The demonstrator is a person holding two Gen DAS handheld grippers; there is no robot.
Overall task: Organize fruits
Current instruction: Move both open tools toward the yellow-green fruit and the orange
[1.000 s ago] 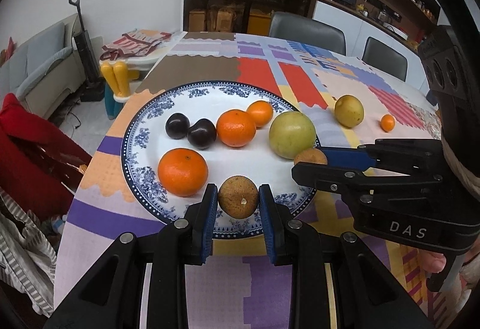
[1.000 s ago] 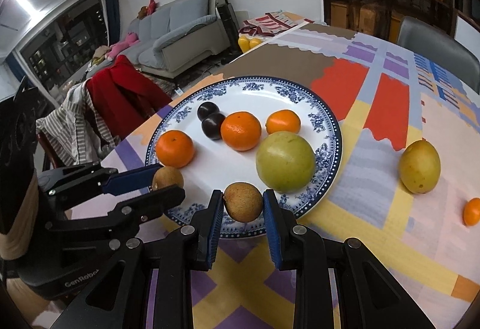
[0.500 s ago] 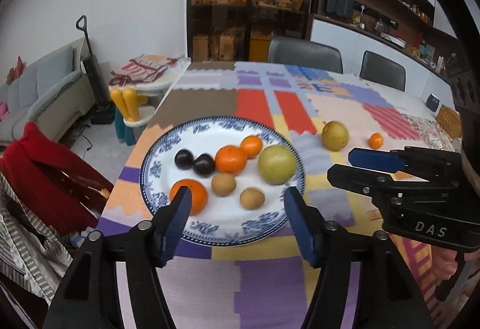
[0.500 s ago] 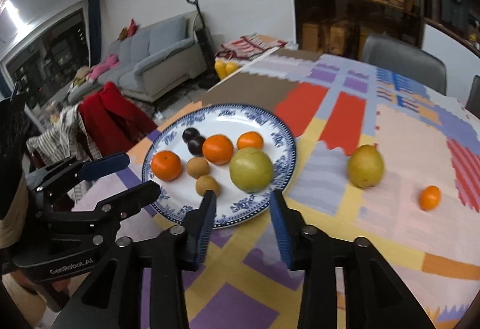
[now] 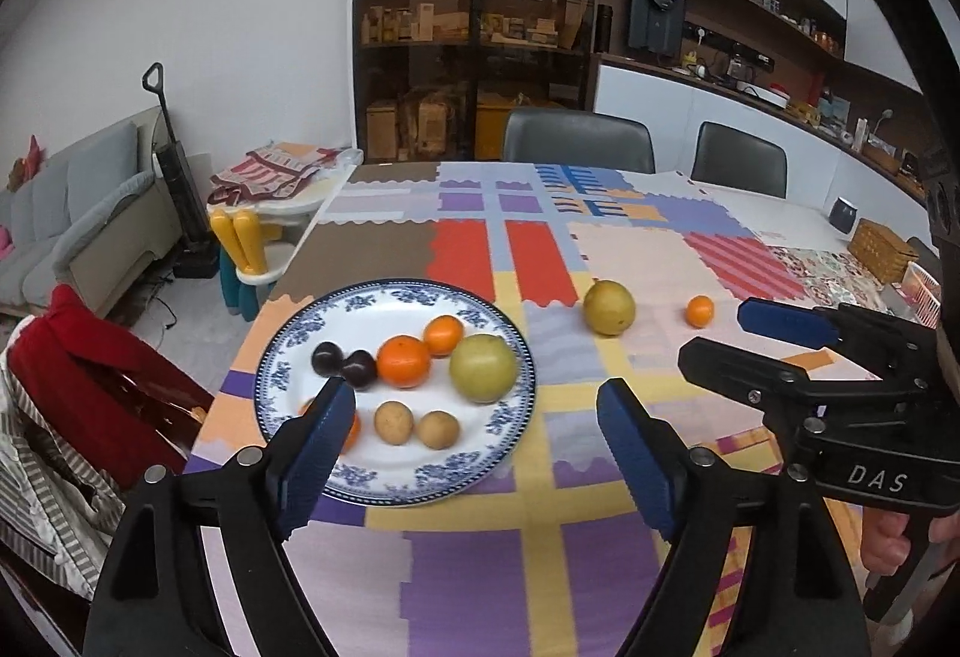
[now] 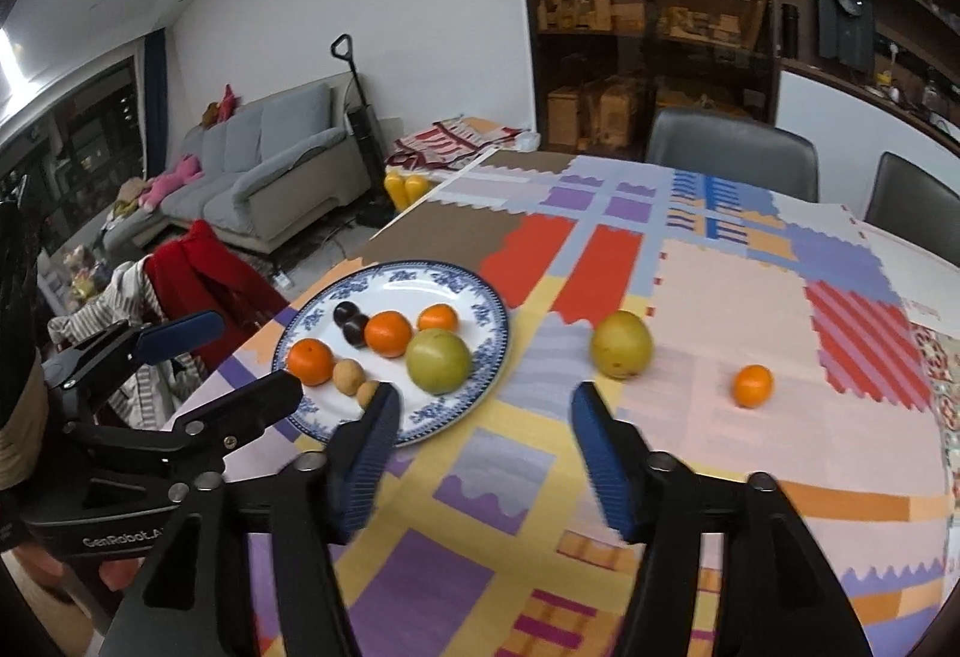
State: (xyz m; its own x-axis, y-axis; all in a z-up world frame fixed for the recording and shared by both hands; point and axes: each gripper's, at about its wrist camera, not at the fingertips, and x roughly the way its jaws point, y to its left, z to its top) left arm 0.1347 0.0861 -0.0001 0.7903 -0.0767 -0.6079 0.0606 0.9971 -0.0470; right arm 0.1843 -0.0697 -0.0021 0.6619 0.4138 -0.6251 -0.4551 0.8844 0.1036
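The left gripper [image 5: 474,426] hangs above the near edge of the table with its jaws opening and nothing between them; its left blue pad [image 5: 312,456] covers part of the orange [image 5: 351,429] at the near-left of the plate, so only a sliver of that fruit shows in the left wrist view. The right gripper [image 6: 483,438] is likewise spreading, empty, above the tablecloth [image 6: 720,309] just right of the plate [image 6: 480,357], and its left pad hides part of one small brown fruit [image 6: 367,393]. A bit of the person's hand [image 5: 888,543] shows under the right gripper's body, cut off by the frame. The blue-and-white plate sits by the table's near-left corner, close to the left edge. On it lie two dark plums [image 5: 343,363] touching each other, two oranges [image 5: 420,351] beside them, a large green-yellow round fruit [image 5: 483,368] toward the plate's right rim, and two small brown fruits [image 5: 414,424] side by side at the near rim. Off the plate, a yellow-green fruit [image 6: 621,354] rests on the cloth to the right, and a small orange [image 6: 753,386] lies further right, well apart from it. Between plate and these two fruits the cloth is bare, as is the wide far half of the table up to the two grey chairs [image 5: 576,141]. A wicker basket [image 5: 882,249] stands at the far right edge, its contents too small to make out.
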